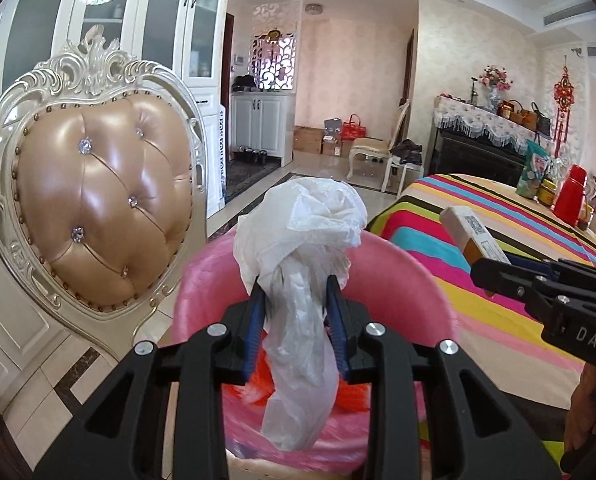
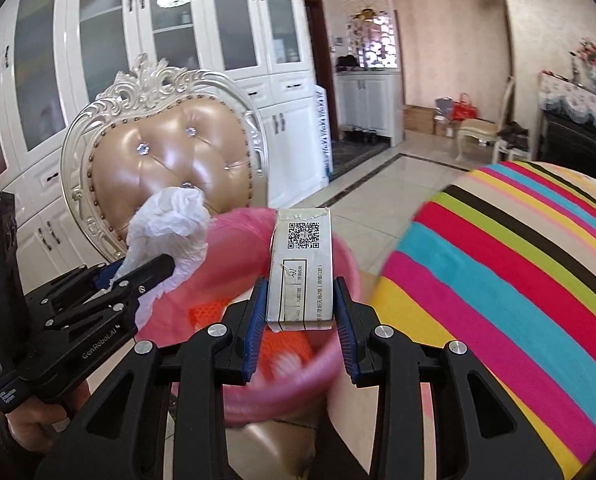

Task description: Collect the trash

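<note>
Lengthwise, the flat grey cardboard box (image 2: 301,270) points away, pinched by the right gripper (image 2: 301,304); the left gripper (image 1: 297,308) pinches a crinkled white plastic bag (image 1: 298,240) over the pink-lined bin (image 1: 397,276).

My tongs (image 1: 298,292) pinch a thin crinkled plastic bag (image 1: 298,248); my other tongs (image 2: 301,296) hold a matt cardboard box (image 2: 301,268); glossy tufted leather chair (image 1: 102,204).

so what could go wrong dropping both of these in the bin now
The crumpled white plastic bag bulges above the left hand-held gripper, so it could cling to the blue pads or catch on the pink-lined trash bin rim. The small QR-code box in the right hand-held gripper sits near the bin's edge and could tip out beside the striped tablecloth.
</note>
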The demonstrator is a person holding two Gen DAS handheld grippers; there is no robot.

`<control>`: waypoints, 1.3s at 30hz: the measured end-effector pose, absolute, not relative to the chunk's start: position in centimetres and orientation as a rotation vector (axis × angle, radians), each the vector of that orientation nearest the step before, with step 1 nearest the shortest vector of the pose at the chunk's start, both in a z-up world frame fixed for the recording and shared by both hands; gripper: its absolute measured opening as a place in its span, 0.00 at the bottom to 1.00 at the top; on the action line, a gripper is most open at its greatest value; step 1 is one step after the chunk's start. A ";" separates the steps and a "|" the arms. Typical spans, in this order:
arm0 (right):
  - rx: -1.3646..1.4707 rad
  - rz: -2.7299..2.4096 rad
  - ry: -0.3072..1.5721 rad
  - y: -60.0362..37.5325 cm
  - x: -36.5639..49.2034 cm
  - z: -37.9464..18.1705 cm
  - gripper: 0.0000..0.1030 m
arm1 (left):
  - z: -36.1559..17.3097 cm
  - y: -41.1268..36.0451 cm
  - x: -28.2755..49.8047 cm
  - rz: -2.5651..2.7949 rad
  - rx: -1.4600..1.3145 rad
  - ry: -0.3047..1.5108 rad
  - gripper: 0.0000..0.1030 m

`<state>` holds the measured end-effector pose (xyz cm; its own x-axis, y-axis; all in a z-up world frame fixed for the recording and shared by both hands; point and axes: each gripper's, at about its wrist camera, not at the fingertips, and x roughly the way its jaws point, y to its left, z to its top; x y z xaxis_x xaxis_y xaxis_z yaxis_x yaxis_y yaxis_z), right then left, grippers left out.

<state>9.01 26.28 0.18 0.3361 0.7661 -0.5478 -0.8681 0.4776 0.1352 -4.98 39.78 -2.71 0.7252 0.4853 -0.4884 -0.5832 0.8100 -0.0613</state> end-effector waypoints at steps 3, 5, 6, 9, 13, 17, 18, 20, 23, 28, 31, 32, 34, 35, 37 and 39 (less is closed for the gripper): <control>-0.208 1.135 0.600 28.0 9.4 0.0 0.52 | -2.7 40.9 -5.1 0.625 -0.227 0.477 0.55; -0.196 1.130 0.579 28.0 9.6 0.1 0.62 | -2.4 41.4 -5.7 0.653 -0.227 0.454 0.59; -0.181 1.140 0.575 27.7 9.7 0.3 0.62 | -2.4 41.5 -5.9 0.660 -0.223 0.455 0.60; -0.160 1.131 0.572 26.7 9.7 0.4 0.62 | -2.3 41.5 -6.5 0.702 -0.204 0.447 0.74; -0.157 1.114 0.565 25.4 9.2 0.7 0.62 | -1.8 40.6 -7.1 0.730 -0.182 0.425 0.87; -0.164 1.084 0.554 23.4 8.5 1.3 0.68 | -0.9 39.0 -7.5 0.742 -0.158 0.400 0.95; -0.162 1.070 0.546 22.7 8.3 1.6 0.74 | -0.8 38.8 -7.6 0.738 -0.158 0.399 0.95; -0.160 1.050 0.525 21.4 7.9 2.2 0.79 | -0.2 38.0 -7.8 0.734 -0.158 0.402 0.95; -0.170 1.021 0.492 19.2 7.1 3.1 0.82 | 0.6 36.4 -8.3 0.757 -0.135 0.395 0.95; -0.172 0.996 0.498 15.2 6.1 3.7 0.82 | 2.0 32.8 -10.2 0.774 -0.111 0.370 0.95; -0.183 0.984 0.484 13.3 5.3 3.6 0.82 | 2.1 30.7 -11.1 0.755 -0.110 0.377 0.96; -0.179 0.982 0.481 12.7 5.1 3.6 0.82 | 2.2 30.0 -11.3 0.746 -0.108 0.379 0.96; -0.166 0.988 0.482 11.8 4.9 3.5 0.82 | 2.4 28.5 -11.8 0.711 -0.107 0.374 0.96; -0.159 0.987 0.477 11.3 4.7 3.4 0.82 | 2.4 27.7 -12.0 0.707 -0.101 0.369 0.96; -0.149 0.983 0.470 10.7 4.5 3.4 0.82 | 2.6 26.6 -12.5 0.715 -0.091 0.357 0.96; -0.141 0.982 0.471 10.3 4.4 3.4 0.82 | 2.8 25.7 -13.0 0.705 -0.097 0.344 0.96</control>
